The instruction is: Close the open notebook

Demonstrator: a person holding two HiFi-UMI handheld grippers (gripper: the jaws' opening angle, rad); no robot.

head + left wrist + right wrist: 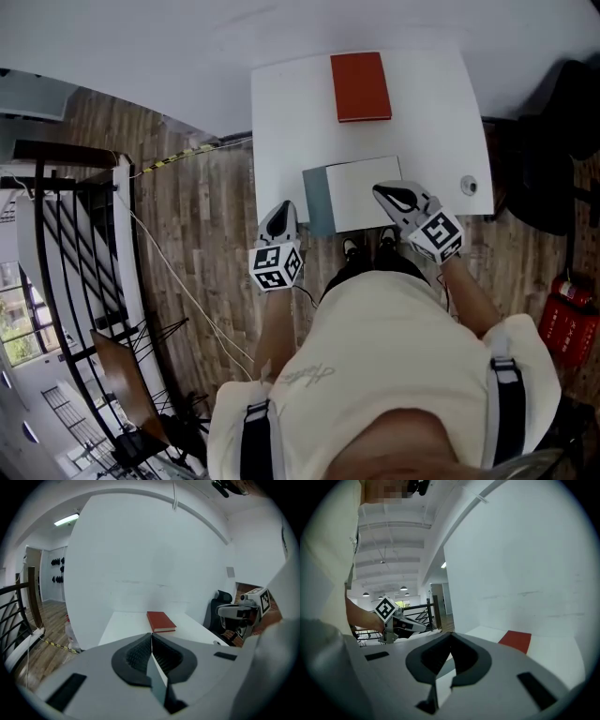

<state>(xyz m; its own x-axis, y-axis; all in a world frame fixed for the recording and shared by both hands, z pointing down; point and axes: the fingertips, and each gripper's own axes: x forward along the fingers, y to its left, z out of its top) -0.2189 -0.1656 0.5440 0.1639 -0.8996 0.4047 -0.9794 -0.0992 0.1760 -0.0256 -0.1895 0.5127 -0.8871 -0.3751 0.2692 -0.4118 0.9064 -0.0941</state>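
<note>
White table (281,112) bears open notebook (361,192), red book (361,86); left hand-held gripper (282,211) and right hand-held gripper (392,194), jaws together.

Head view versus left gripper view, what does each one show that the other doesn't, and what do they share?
Only the head view plainly shows the open notebook at the near edge of the white table, and the person's shoes. Only the left gripper view shows the left gripper up close with its tongs pressed together, and a ceiling light. Both show the red book, that table and the right gripper.
</note>
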